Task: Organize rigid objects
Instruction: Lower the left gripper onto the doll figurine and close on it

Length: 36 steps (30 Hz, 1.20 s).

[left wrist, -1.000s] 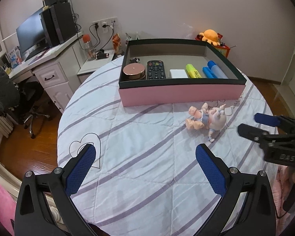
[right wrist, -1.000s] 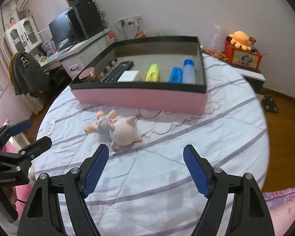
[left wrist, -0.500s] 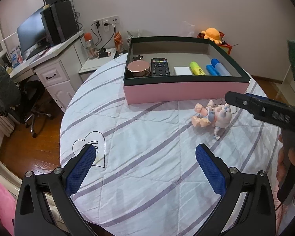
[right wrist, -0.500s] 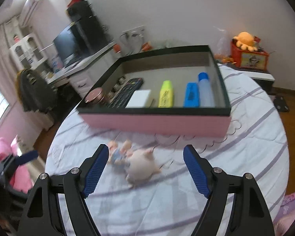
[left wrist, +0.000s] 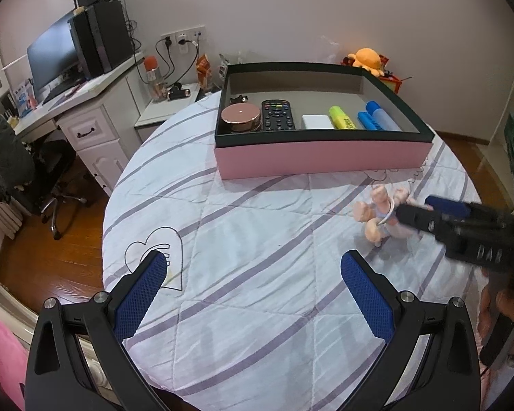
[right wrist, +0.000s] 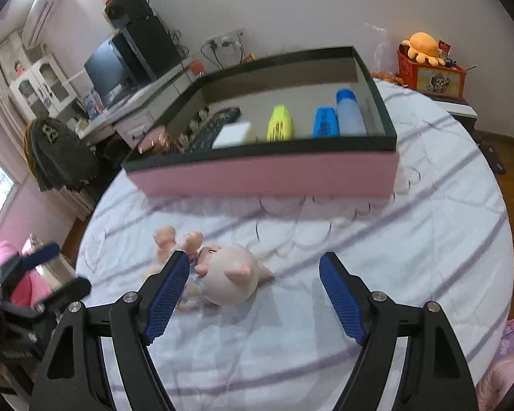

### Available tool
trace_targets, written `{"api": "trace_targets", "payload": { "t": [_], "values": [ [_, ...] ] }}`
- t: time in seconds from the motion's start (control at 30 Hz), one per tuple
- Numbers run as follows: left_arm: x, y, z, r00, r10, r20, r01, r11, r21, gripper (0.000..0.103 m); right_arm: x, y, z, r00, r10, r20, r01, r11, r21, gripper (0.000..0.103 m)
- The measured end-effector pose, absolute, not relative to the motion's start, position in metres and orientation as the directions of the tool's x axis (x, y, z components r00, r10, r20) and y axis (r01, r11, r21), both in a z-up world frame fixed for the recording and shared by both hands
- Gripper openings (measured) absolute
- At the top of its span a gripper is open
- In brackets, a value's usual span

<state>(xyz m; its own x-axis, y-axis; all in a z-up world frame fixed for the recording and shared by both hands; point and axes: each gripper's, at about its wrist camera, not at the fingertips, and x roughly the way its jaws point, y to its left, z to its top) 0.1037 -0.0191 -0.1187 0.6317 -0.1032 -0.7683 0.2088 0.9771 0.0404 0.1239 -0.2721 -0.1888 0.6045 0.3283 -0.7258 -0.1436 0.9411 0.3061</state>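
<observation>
The pig doll (right wrist: pixel 231 279) lies on its side on the striped cloth (right wrist: pixel 411 239) before the pink box (right wrist: pixel 264 174); pale round head, peach limbs; right gripper (right wrist: pixel 253 286) gapes around it, untouching; left gripper (left wrist: pixel 253 282) gapes empty.

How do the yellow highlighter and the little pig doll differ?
The yellow highlighter lies inside the pink box, lined up beside other items; the pig doll lies outside it on the striped cloth. The highlighter is a plain, bright yellow-green stick; the doll is pale pink with a round head and limbs sticking out. No tool is near the highlighter, while the open right tool reaches around the doll. Both lie on their sides.
</observation>
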Motion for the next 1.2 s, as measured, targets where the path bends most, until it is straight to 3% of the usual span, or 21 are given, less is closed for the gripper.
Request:
{"api": "trace_targets", "payload": {
  "t": [0.47, 0.77, 1.0, 1.2],
  "values": [
    [0.083, -0.036, -0.114, 0.625, -0.143, -0.768, 0.271, 0.962, 0.042, 0.102, 0.081, -0.250, -0.203, 0.566, 0.298, -0.768, -0.238, 0.952, 0.194, 0.080],
    [0.079, -0.076, -0.119, 0.558, -0.337, -0.759, 0.537, 0.843, 0.020, 0.102, 0.051, -0.271, -0.195, 0.585, 0.234, -0.776, -0.250, 0.963, 0.101, 0.080],
    [0.103, -0.110, -0.138, 0.508, -0.324, -0.798, 0.660, 0.741, 0.120, 0.102, 0.052, -0.291, -0.201, 0.578, 0.246, -0.779, -0.207, 0.967, 0.151, 0.080],
    [0.121, -0.122, -0.154, 0.402, -0.355, -0.844, 0.728, 0.683, 0.060, 0.102, 0.058, -0.298, -0.200, 0.571, 0.231, -0.788, -0.193, 0.970, 0.145, 0.080]
  ]
}}
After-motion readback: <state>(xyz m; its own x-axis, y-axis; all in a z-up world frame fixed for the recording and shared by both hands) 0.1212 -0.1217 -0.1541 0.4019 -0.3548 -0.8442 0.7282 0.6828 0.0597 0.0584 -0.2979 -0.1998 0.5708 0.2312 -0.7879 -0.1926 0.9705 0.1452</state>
